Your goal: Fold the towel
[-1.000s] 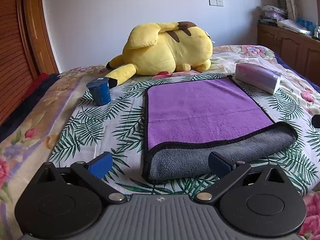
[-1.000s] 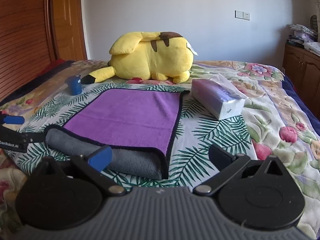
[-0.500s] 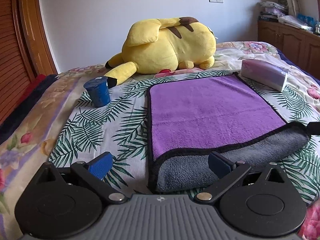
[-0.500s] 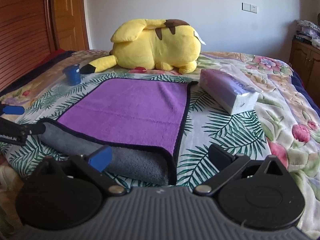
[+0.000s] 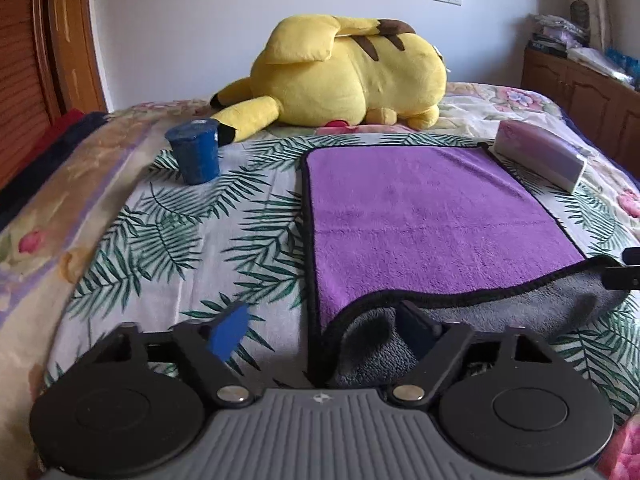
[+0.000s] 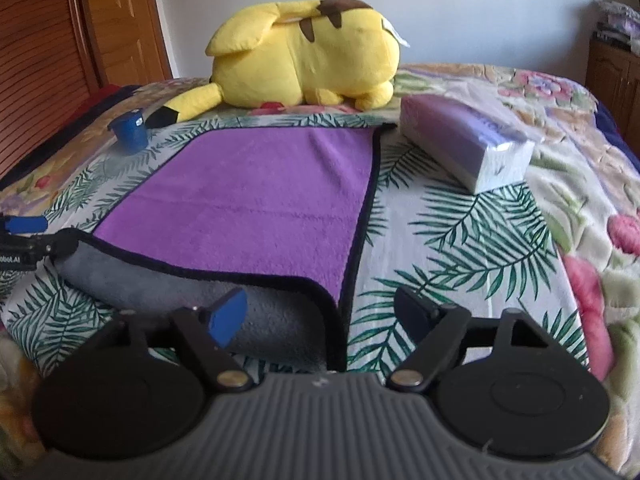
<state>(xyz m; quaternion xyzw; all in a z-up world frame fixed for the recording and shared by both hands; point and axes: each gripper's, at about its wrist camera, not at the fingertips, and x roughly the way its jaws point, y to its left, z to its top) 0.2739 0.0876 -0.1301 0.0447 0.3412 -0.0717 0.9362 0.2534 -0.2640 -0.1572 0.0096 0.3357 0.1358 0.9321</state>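
Note:
A purple towel [image 5: 424, 220] with a grey underside and black trim lies flat on the bed; its near edge is turned over in a grey roll [image 5: 520, 308]. It also shows in the right wrist view [image 6: 256, 200], with the grey roll [image 6: 168, 284] in front. My left gripper [image 5: 324, 332] is open, straddling the towel's near left corner, its right finger resting on the grey roll. My right gripper [image 6: 320, 316] is open, straddling the near right corner. Each gripper's tip shows at the other view's edge.
A yellow plush toy [image 5: 344, 76] lies behind the towel. A blue cup [image 5: 194, 152] stands left of it. A purple tissue pack [image 6: 464, 144] lies to the right. A wooden cabinet [image 5: 580, 92] is at the far right, a wooden door [image 6: 116, 20] at the left.
Both grippers have moved forward and down to the towel's near corners. The towel looms larger, and each open jaw now brackets a corner of the grey roll.

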